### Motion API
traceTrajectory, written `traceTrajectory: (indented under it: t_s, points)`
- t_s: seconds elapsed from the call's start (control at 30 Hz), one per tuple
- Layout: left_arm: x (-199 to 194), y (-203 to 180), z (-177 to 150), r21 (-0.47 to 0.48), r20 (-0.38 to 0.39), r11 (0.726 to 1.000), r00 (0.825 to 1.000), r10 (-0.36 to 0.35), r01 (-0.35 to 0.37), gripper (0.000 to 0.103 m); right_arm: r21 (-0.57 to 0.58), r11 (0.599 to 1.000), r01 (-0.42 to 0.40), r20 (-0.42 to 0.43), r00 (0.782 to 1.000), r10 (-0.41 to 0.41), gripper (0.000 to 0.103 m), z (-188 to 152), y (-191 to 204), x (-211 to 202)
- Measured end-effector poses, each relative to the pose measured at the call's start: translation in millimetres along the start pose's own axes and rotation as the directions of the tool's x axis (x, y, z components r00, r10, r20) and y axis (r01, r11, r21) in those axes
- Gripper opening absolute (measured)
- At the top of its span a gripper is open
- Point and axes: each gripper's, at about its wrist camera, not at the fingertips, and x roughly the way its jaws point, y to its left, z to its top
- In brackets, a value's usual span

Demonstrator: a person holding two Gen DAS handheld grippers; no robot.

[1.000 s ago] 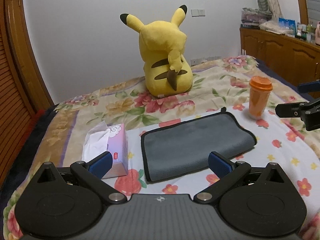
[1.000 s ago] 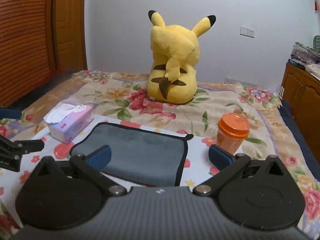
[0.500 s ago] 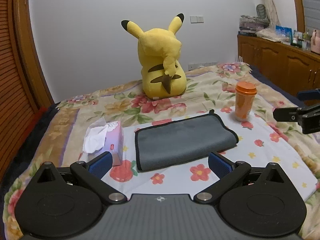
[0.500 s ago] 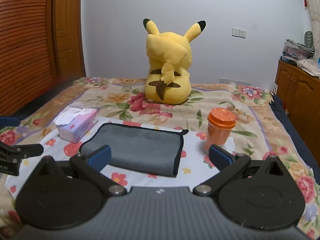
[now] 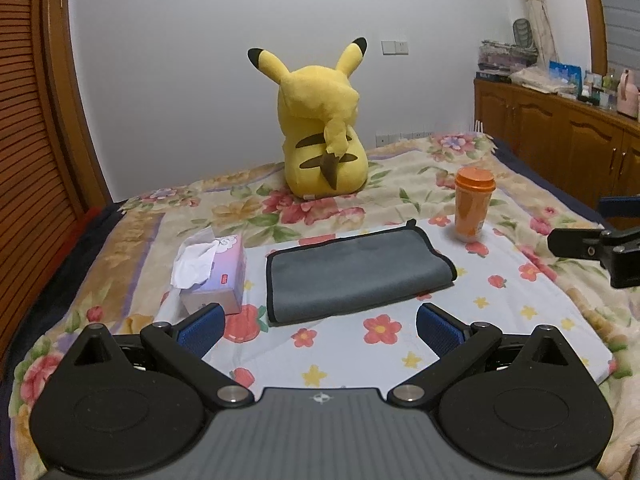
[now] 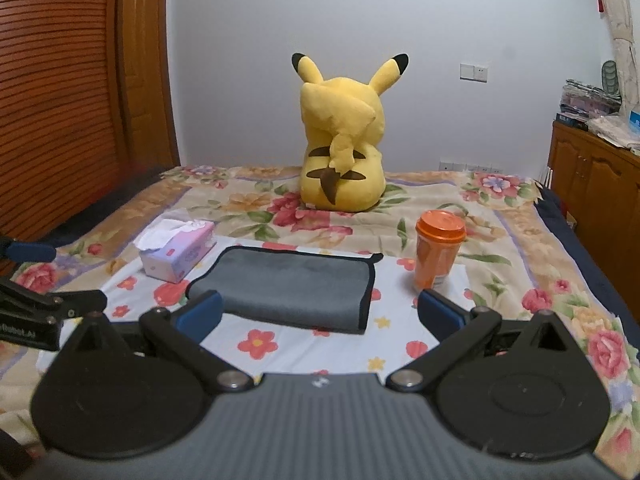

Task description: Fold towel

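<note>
A grey towel with black trim [image 5: 356, 272] lies folded flat on a white flowered cloth [image 5: 500, 320] on the bed; it also shows in the right wrist view [image 6: 292, 284]. My left gripper [image 5: 318, 328] is open and empty, held back from the towel's near edge. My right gripper [image 6: 318, 312] is open and empty, also short of the towel's near edge. Each gripper shows at the side of the other's view.
A tissue box [image 5: 212, 276] stands left of the towel. An orange lidded cup [image 5: 473, 204] stands to its right. A yellow plush toy [image 5: 324, 128] sits behind. A wooden cabinet [image 5: 560, 144] is on the right and wooden doors [image 6: 60, 92] on the left.
Both grippers have pulled back and up from the towel, so it looks smaller and farther. The towel has not moved. Both stay open.
</note>
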Motion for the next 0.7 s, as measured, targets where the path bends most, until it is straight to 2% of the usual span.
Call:
traceTrajectory:
  t_s: [0.7]
  points:
    - [-31, -21, -32, -0.036, -0.002, 0.999, 1.000, -0.009, 0.008, 0.103, 0.025, 1.000, -0.015, 0.037, 0.999, 0.014, 0.103, -29, 10, -36]
